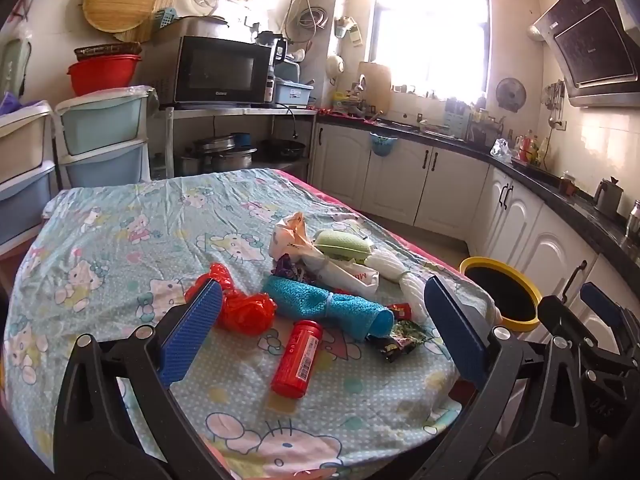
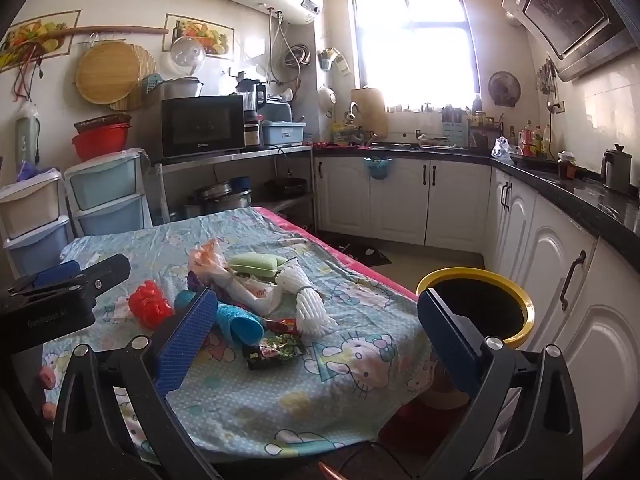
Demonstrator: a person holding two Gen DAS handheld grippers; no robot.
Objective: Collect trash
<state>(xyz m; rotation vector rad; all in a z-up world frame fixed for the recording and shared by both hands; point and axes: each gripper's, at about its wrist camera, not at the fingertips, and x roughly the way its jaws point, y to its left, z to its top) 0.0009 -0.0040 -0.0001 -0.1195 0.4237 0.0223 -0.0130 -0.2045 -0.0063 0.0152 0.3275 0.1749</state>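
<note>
A pile of trash lies on the table with the Hello Kitty cloth (image 1: pixel 120 240). It holds a red cylinder tube (image 1: pixel 297 358), a crumpled red plastic bag (image 1: pixel 240 308), a teal rolled towel (image 1: pixel 324 304), a dark snack wrapper (image 1: pixel 400 340), a white foam net (image 1: pixel 404 280), a green sponge (image 1: pixel 344 244) and a white plastic bag (image 1: pixel 288 236). A yellow-rimmed black bin (image 1: pixel 504 296) stands on the floor right of the table. My left gripper (image 1: pixel 320 320) is open and empty above the near side of the pile. My right gripper (image 2: pixel 316 328) is open and empty, hovering at the table's right corner beside the bin (image 2: pixel 480 304).
White cabinets (image 2: pixel 400 200) with a dark counter run along the back and right walls. A microwave (image 1: pixel 220 70) sits on a metal shelf at the back. Plastic drawers (image 1: pixel 100 136) stand at the left. A dark floor mat (image 2: pixel 364 254) lies beyond the table.
</note>
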